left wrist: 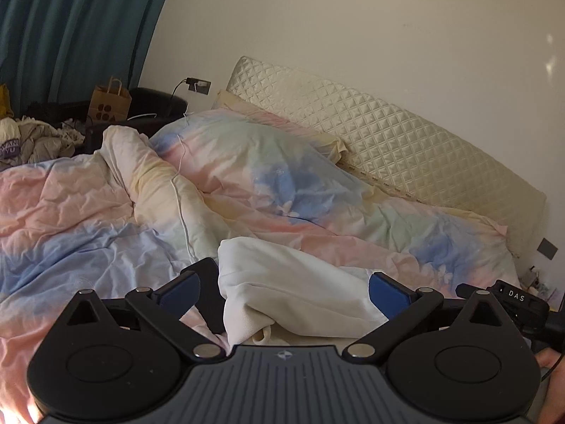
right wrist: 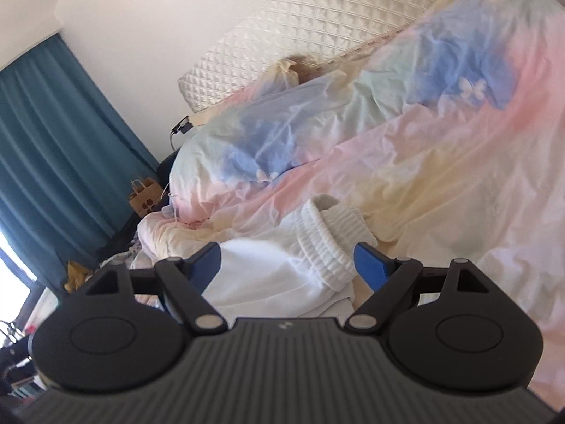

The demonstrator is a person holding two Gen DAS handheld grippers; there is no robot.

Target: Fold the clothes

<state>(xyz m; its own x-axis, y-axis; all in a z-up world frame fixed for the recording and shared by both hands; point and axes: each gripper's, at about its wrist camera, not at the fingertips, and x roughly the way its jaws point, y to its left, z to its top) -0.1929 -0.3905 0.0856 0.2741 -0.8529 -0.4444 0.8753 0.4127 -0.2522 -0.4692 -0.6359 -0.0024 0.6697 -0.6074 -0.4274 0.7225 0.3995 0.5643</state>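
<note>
The white garment [left wrist: 282,282] lies crumpled on the bed [left wrist: 70,212], on top of a pastel duvet [left wrist: 265,183] with pink, blue and yellow patches. It is near the foot-side edge of the bed, well apart from the quilted headboard [left wrist: 388,134] at the far edge.

The left hand-held gripper [left wrist: 282,291] is released: its two blue fingers [left wrist: 386,293] stand wide apart, and nothing is pressed by them. The garment shows in the gap between them, lower than the fingers, and I cannot tell that it touches either one.

The right hand-held gripper [right wrist: 286,266] is also released, with the jaws spread wide. In its view the ribbed cuff [right wrist: 332,243] of the garment lies between the fingers, closer to the right finger, and the smooth white cloth lies toward the left finger. The pads do not clamp it.

At the far left corner of the bed there is a brown paper bag [left wrist: 109,104], and behind it a teal curtain [left wrist: 70,28] hangs. A pillow [left wrist: 247,148] in the same pastel cover rests against the headboard.
</note>
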